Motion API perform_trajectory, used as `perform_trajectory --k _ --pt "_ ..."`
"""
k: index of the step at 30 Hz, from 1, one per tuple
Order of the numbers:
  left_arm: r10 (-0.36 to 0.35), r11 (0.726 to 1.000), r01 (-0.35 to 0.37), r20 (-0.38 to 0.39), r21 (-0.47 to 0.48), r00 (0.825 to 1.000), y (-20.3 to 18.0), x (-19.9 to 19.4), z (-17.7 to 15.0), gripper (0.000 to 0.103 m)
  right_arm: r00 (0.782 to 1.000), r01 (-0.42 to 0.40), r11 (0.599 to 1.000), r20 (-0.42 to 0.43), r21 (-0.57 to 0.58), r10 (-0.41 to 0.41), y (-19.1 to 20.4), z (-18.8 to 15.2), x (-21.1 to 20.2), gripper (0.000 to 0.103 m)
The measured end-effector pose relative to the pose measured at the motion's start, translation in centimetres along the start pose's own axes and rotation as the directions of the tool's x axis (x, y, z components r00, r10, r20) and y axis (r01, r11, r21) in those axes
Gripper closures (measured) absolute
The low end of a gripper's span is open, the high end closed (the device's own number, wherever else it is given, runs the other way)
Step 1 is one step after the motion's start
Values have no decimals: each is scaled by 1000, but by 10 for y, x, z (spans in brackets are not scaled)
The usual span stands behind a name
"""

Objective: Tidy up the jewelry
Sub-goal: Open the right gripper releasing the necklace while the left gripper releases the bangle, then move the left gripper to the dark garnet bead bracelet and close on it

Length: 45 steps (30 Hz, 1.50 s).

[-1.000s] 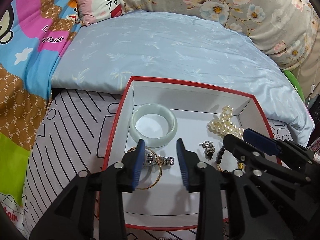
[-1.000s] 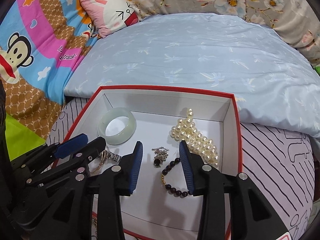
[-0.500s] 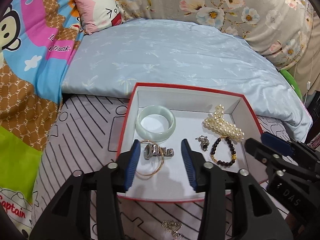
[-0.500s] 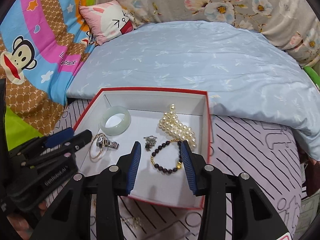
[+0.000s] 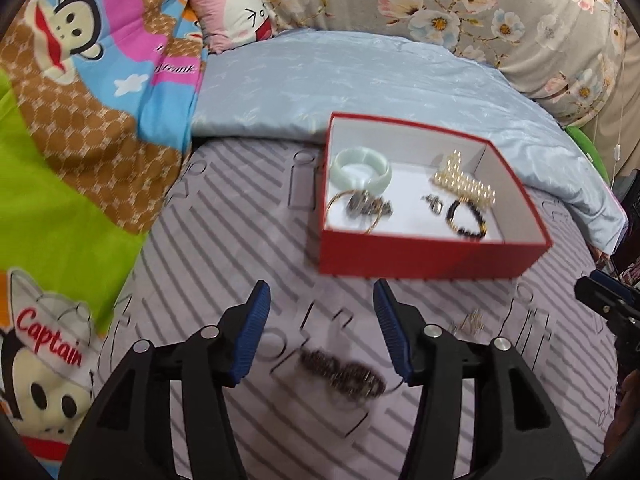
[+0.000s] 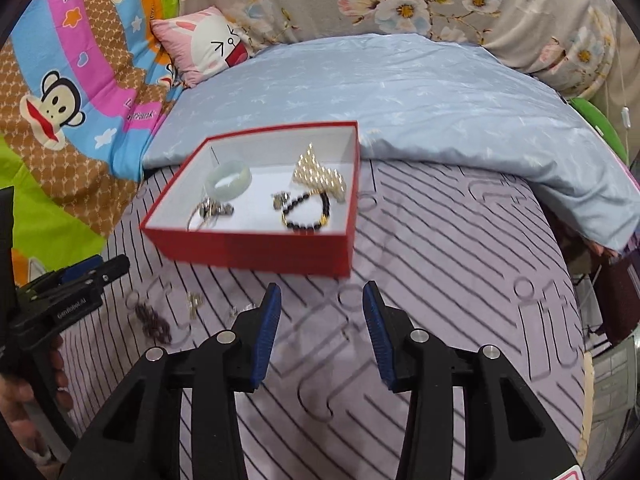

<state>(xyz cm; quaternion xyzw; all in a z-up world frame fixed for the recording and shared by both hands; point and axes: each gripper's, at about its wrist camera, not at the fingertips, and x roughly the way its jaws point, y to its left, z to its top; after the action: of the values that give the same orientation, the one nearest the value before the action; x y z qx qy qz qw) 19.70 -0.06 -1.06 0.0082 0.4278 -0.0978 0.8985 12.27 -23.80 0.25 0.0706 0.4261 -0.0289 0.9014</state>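
The left gripper (image 5: 320, 320) hangs over the striped lilac sheet (image 5: 240, 240) with its blue pads spread and nothing between them; the jaws have just been opening wider. Just below and between its fingers a dark beaded bracelet (image 5: 342, 372) lies on the sheet, blurred, its long axis running left to right and dipping slightly to the right. A small gold trinket (image 5: 470, 320) lies to its right. The right gripper (image 6: 322, 332) is likewise parted and holds nothing, with bare striped sheet beneath it and open room on its right out to the bed's edge.

Beyond both stands the red box (image 5: 432, 256), white inside, its near wall facing the grippers and free sheet all along it. Inside, near to far: a gold bangle with a watch (image 5: 360, 210) on the left and a black bead bracelet (image 5: 466, 220) on the right, then a pale green bangle (image 5: 362, 166) lying flat and a cluster of pearls (image 5: 462, 182) running diagonally. Behind the box rises a light blue quilt (image 5: 360, 76), then a floral cushion (image 5: 480, 4).
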Motion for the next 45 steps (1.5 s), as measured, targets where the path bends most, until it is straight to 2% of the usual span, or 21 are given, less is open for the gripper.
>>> perform_trajectory --k 4,11,16,23,27,35,40,45 --pt "22 1000 -22 -25 0 999 8 -5 -27 50 1000 -8 1000 -26 7 9 2 -28 -9 61" --pt "-45 995 37 -90 -89 995 12 -4 -63 50 996 -31 999 -78 12 32 8 -65 -13 61" --pt "-78 986 61 -108 -154 991 0 8 -55 50 995 -45 999 -93 10 45 14 -73 -11 61" --pt "-19 987 -6 -160 -159 987 -14 39 -45 50 994 -52 999 -94 0 52 17 -68 -8 61" --pt "4 991 -25 -156 -132 988 -13 35 -46 50 993 -58 998 -101 -2 58 18 -69 -5 61" --pt "-14 994 -2 -139 -109 990 3 28 -53 76 991 -68 998 -113 -6 67 22 -72 -1 61" --pt "-29 995 16 -130 -95 991 8 26 -55 87 990 -73 997 -119 -12 71 25 -75 0 61" --pt "-49 995 37 -124 -95 991 13 22 -57 94 991 -59 998 -119 -19 56 24 -78 -2 61"
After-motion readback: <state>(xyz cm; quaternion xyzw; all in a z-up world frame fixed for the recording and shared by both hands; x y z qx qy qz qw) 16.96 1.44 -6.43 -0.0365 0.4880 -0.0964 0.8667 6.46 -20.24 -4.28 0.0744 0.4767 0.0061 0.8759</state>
